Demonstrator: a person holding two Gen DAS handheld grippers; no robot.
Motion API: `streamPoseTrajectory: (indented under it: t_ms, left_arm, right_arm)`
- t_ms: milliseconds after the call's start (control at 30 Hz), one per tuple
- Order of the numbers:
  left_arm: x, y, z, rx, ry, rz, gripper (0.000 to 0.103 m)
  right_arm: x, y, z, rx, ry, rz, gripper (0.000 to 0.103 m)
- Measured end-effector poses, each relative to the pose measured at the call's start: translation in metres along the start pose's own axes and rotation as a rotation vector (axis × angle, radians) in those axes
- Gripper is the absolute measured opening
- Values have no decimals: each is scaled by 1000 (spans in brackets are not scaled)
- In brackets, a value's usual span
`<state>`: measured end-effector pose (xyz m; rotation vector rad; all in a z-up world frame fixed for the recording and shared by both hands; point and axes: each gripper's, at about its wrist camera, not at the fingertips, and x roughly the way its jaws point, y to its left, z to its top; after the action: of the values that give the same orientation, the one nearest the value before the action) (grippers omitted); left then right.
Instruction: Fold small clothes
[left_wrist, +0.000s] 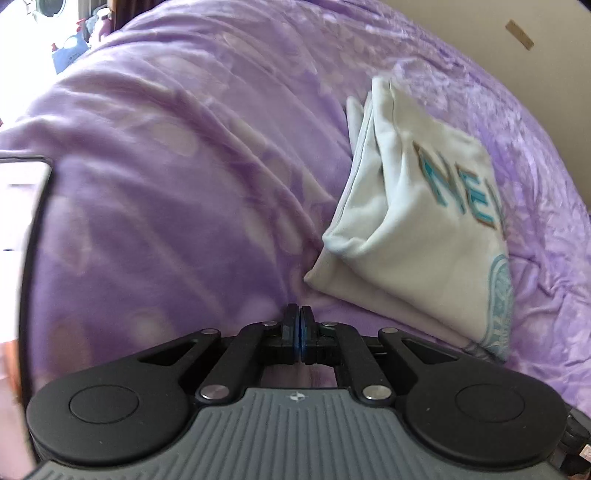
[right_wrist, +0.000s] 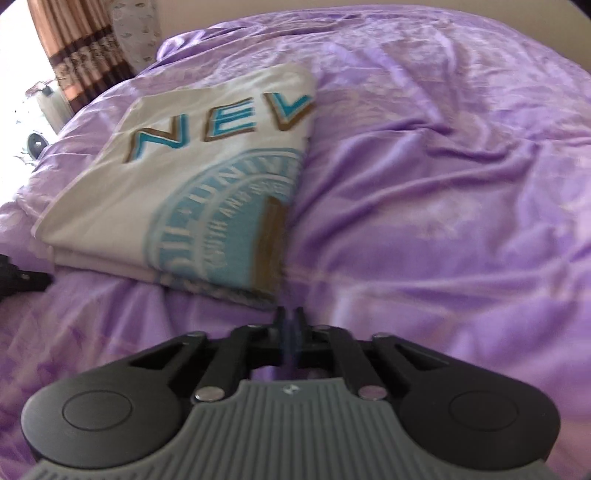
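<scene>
Fingers of the left gripper (left_wrist: 300, 314) and right gripper (right_wrist: 290, 317) are closed on nothing, both over the purple blanket (left_wrist: 166, 166), with the folded white shirt (left_wrist: 417, 221) at 1 o'clock of the left, 11 o'clock of the right.

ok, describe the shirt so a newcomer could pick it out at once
Start from the purple blanket that covers the bed. On it lies the folded shirt, just beyond the shut tips of both grippers. It is the only pale thing there, white with teal letters and a round blue seal.
</scene>
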<state>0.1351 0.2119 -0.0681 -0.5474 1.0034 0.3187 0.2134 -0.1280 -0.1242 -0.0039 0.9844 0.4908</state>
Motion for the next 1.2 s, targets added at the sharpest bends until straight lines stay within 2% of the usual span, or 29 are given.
streamPoseTrajectory:
  t_ms: [67,167,233,300,333,367,433,500,567,733,867,933,1033,1200]
  left_arm:
    - [-12,2,1,-8,-31,-3,7]
    - [-32,-1,6,1,-147,-39,11]
    - [-39,-4,11,8,-204,-102,15]
    - [-37,-7,21,7,-215,-172,25]
    - [-34,-11,27,13,-221,-185,30]
    - [-30,-17,33,21,-227,-181,38]
    - [-23,-27,45,40,-260,-172,52]
    - [-14,-31,55,43,-283,-170,66]
    - [0,-33,67,22,-276,-183,74]
    - [36,-29,91,-55,-280,-247,76]
    - [71,-15,117,-165,-199,-336,80]
    - [87,-10,128,-207,-184,-339,80]
    - [116,-7,141,-230,-126,-305,81]
    - [141,-5,154,-223,-93,-388,80]
  right_arm:
    - [-10,-7,0,31,-26,-4,0]
    - [-19,-13,8,60,-83,12,0]
    - [-21,-13,16,59,-109,25,2]
    - [-20,-13,25,56,-126,36,3]
    - [-18,-13,30,57,-131,43,6]
    - [-17,-13,35,61,-137,49,20]
    - [-13,-15,44,82,-147,63,37]
    - [-9,-18,53,99,-155,88,38]
    - [-2,-22,62,116,-151,129,50]
    - [21,-41,85,209,-137,268,64]
    - [48,-59,101,321,-116,356,66]
    - [64,-66,110,364,-100,381,66]
    - [88,-75,124,395,-85,408,67]
    - [125,-92,143,474,-72,495,64]
